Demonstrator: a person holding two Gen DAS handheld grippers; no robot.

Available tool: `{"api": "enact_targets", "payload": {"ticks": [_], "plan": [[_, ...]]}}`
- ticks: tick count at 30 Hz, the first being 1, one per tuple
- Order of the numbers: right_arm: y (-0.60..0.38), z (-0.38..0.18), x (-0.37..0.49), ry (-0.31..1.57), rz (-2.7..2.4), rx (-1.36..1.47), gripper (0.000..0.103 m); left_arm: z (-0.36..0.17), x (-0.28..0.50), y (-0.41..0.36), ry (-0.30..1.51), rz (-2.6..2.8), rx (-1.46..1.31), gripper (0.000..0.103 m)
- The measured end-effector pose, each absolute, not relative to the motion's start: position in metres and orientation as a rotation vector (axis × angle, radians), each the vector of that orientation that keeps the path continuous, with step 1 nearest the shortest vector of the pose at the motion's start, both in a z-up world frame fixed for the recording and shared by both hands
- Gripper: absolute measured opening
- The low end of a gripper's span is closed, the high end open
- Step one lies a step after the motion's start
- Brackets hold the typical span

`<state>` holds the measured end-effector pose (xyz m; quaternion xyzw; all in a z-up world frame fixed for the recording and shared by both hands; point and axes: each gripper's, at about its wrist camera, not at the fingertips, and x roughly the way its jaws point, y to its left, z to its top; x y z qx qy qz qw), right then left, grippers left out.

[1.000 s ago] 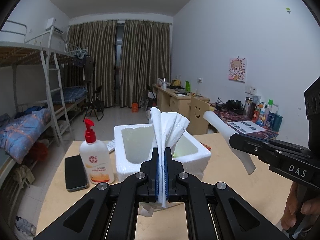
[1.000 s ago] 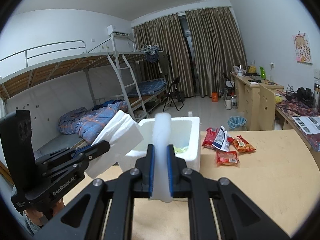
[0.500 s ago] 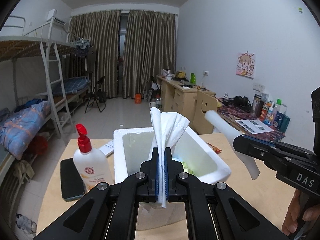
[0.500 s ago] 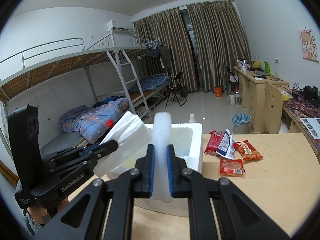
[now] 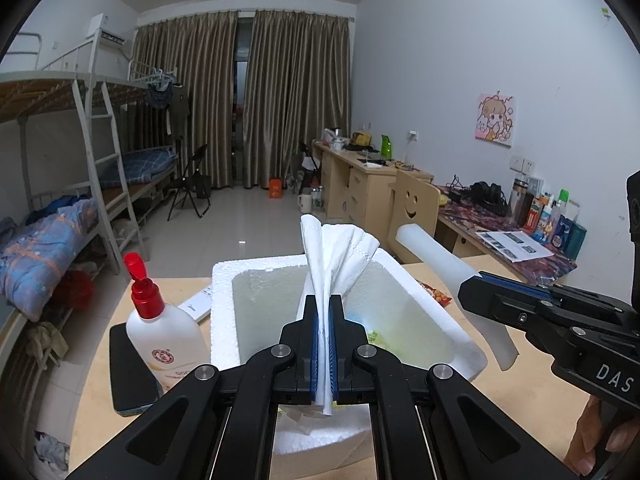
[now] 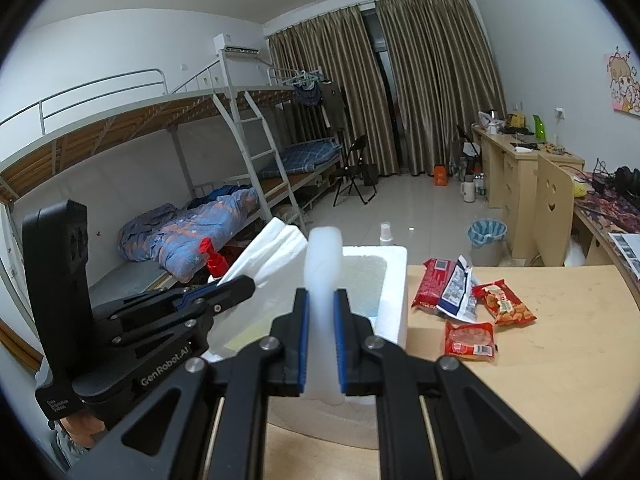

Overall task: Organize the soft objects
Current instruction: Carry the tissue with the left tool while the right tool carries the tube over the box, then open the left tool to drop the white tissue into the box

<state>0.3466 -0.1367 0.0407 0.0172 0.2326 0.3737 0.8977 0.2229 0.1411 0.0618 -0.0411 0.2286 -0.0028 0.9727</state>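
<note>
- Left hand-held gripper (image 5: pixel 324 344): clamping a folded white tissue (image 5: pixel 336 256) between its blue pads; the tissue is fanning upward above the jaws, and the gripper is hanging over the near side of the box.
- Right hand-held gripper (image 6: pixel 322 344): squeezing a strip of white foam sheet (image 6: pixel 323 264) that is standing up between the pads and drooping a little below them; in the left wrist view the same gripper (image 5: pixel 476 292) is sitting to the right of the box with the foam sticking out both ways.
- White foam box (image 5: pixel 432 308): sitting open on the table (image 6: pixel 560 360), with something yellow-green lying at its bottom, too hidden to name.
- Lotion bottle with red pump (image 5: pixel 160 336): standing upright just left of the box.
- Dark phone (image 5: pixel 128 372): lying flat beside the bottle, toward the table's left edge.
- Snack packets (image 6: pixel 472 308): lying in a loose cluster on the table, right of the box.
- A person's fingers (image 5: pixel 592 440): gripping the right handle at the lower right.
</note>
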Motion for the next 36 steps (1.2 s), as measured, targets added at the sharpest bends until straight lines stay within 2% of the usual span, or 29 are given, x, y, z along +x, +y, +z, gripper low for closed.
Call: {"api": "enact_targets", "payload": {"ticks": [8,13,14,15,16,17,18,19,32,36], "plan": [[-0.136,0.040,0.353,0.490,0.776,0.042,0.015,0.055,0.242,0.139,0.485,-0.005,-0.062,0.004],[-0.133,0.039,0.358,0.496,0.774,0.041,0.015,0.051,0.249,0.139,0.490,-0.007,-0.059,0.008],[-0.133,0.039,0.358,0.496,0.774,0.043,0.015,0.051,0.250,0.140,0.489,-0.009,-0.061,0.016],[-0.133,0.039,0.358,0.496,0.773,0.042,0.015,0.051,0.249,0.141,0.488,-0.005,-0.064,0.031],[-0.133,0.039,0.358,0.493,0.772,0.042,0.015,0.050,0.249,0.141,0.489,0.004,-0.064,0.042],[-0.133,0.039,0.359,0.491,0.771,0.043,0.015,0.050,0.249,0.142,0.490,0.009,-0.065,0.066],[-0.133,0.040,0.359,0.489,0.770,0.044,0.015,0.051,0.250,0.141,0.490,0.010,-0.066,0.083],[-0.134,0.039,0.359,0.488,0.769,0.044,0.015,0.051,0.249,0.141,0.485,0.011,-0.070,0.086],[-0.126,0.036,0.360,0.496,0.781,0.028,0.015,0.064,0.219,0.143,0.372,0.070,-0.035,0.087],[-0.116,0.035,0.360,0.504,0.791,0.009,0.015,0.067,0.208,0.152,0.353,0.086,-0.043,0.096]]}}
